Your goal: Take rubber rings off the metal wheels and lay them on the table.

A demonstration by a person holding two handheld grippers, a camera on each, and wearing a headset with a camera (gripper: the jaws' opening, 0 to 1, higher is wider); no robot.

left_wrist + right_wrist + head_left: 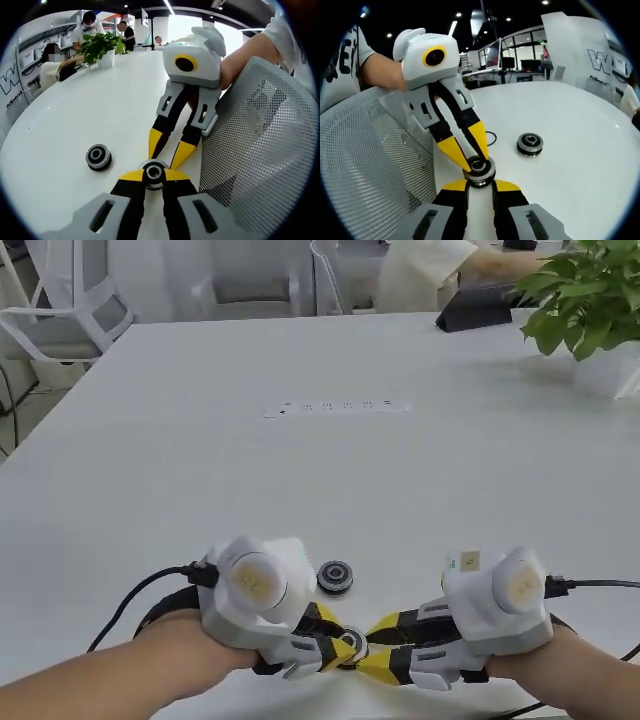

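1. near edge of the white table [150, 440]: left gripper [343, 644] and right gripper [368, 650] meet tip to tip, each pinching the same metal wheel [153, 173]; a mesh chair back [260, 140] is beside them.
2. just beyond, a second wheel [335, 576] lies flat, its rubber ring [521, 146] on.
3. mid-table, one power strip [337, 406]; at the far corner, one potted plant [585, 295].
4. a wall panel [565, 45] shows a big "w"; the smaller letters are illegible.
5. open office behind, with people [50, 70] seated. count: two wheels, two grippers.
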